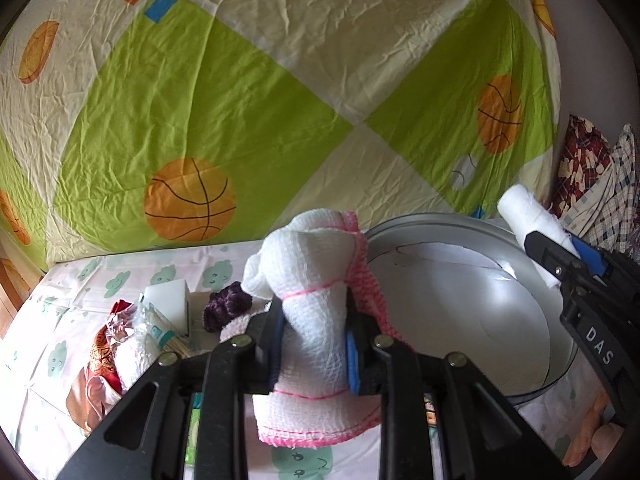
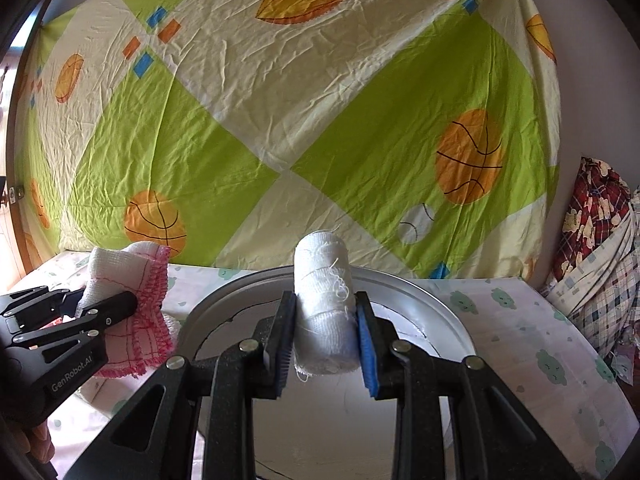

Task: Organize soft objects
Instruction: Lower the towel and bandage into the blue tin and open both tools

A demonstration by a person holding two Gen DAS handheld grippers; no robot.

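My left gripper (image 1: 314, 344) is shut on a white gauze cloth with pink edging (image 1: 316, 280), held up just left of a round metal basin (image 1: 460, 236). The same cloth (image 2: 128, 280) shows at the left of the right wrist view, in the left gripper (image 2: 108, 312). My right gripper (image 2: 324, 344) is shut on a white gauze bandage roll (image 2: 324, 300), upright above the basin (image 2: 420, 292). In the left wrist view that roll (image 1: 524, 216) sticks out of the right gripper (image 1: 560, 256) over the basin's far right rim.
A pile lies left of the basin: a white foam block (image 1: 168, 300), a dark purple knitted thing (image 1: 226, 304), a packet (image 1: 160, 332), a red-gold cloth (image 1: 102, 360). A basketball-print sheet (image 1: 280, 80) hangs behind. Plaid fabrics (image 2: 592, 240) are heaped at the right.
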